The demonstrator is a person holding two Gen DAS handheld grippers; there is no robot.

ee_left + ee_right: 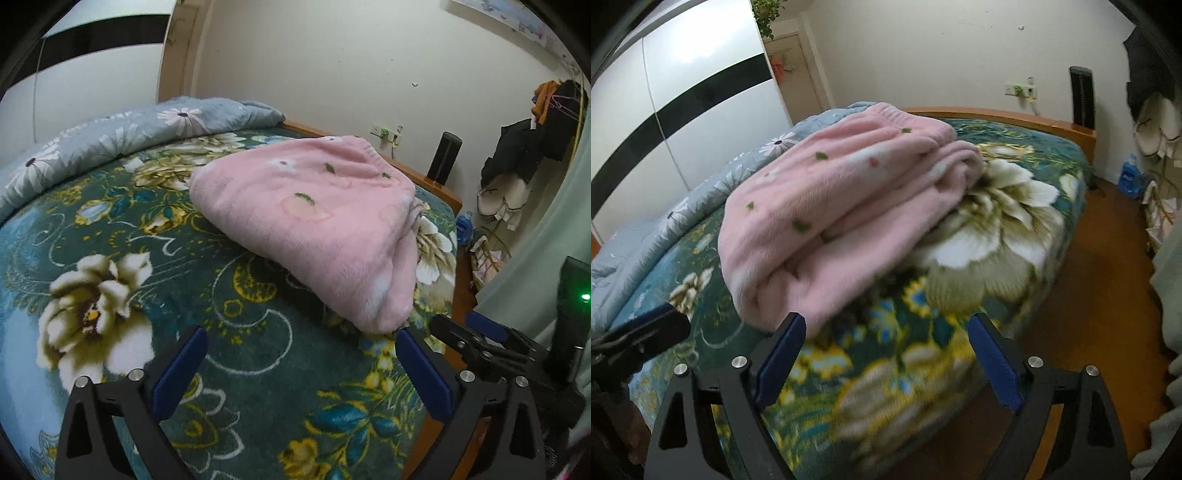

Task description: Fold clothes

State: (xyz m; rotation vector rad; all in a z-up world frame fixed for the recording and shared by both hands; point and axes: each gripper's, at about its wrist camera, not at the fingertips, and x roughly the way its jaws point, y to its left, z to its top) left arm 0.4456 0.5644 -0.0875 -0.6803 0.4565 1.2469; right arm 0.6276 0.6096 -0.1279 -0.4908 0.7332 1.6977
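A pink fleece garment (310,221) with a fruit print lies folded in a thick bundle on the green floral blanket (155,280). It also shows in the right wrist view (842,214), near the bed's front corner. My left gripper (301,334) is open and empty, just short of the bundle's near end. My right gripper (886,321) is open and empty, its left finger at the bundle's near edge. The right gripper also shows at the right in the left wrist view (469,332). The left gripper shows at the left edge in the right wrist view (661,314).
A grey daisy-print quilt (110,144) lies along the far side of the bed. A wooden bed frame (1015,116) borders the mattress. A wardrobe (683,92) stands on the left. Clothes hang on a rack (535,140) at the right, above the orange floor (1089,295).
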